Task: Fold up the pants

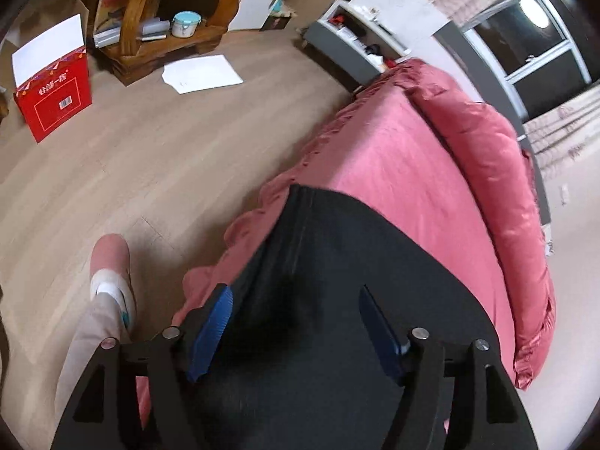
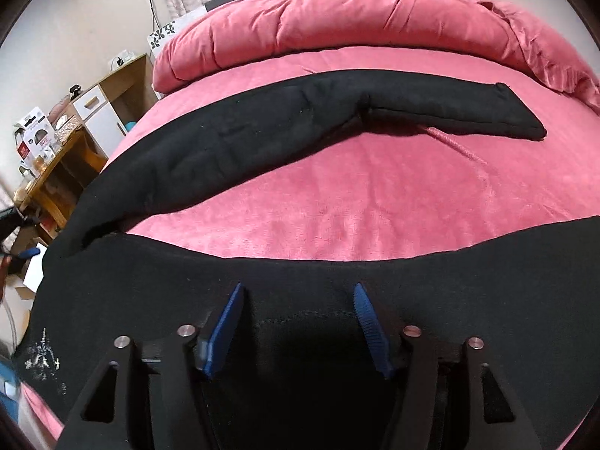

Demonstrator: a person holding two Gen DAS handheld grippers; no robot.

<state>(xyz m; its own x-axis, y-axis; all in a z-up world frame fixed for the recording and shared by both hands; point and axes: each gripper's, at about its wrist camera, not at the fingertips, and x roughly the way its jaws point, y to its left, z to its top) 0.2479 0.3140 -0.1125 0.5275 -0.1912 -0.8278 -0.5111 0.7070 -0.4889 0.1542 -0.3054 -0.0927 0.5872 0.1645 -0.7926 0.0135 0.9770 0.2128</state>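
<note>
Barely begun: black pants [image 2: 262, 138] spread unfolded on the pink bedsheet [image 2: 375, 195], one leg ahead of the right gripper [image 2: 298, 292], both it and the left gripper [image 1: 294, 294] gaping wide over fabric, gripping nothing, every fold left.

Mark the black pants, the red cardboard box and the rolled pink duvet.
black fabric pants [image 2: 262, 127]: right wrist view, on the far leg.
red cardboard box [image 1: 56, 101]: left wrist view, on its front face.
rolled pink duvet [image 2: 337, 26]: right wrist view, on its middle.
</note>
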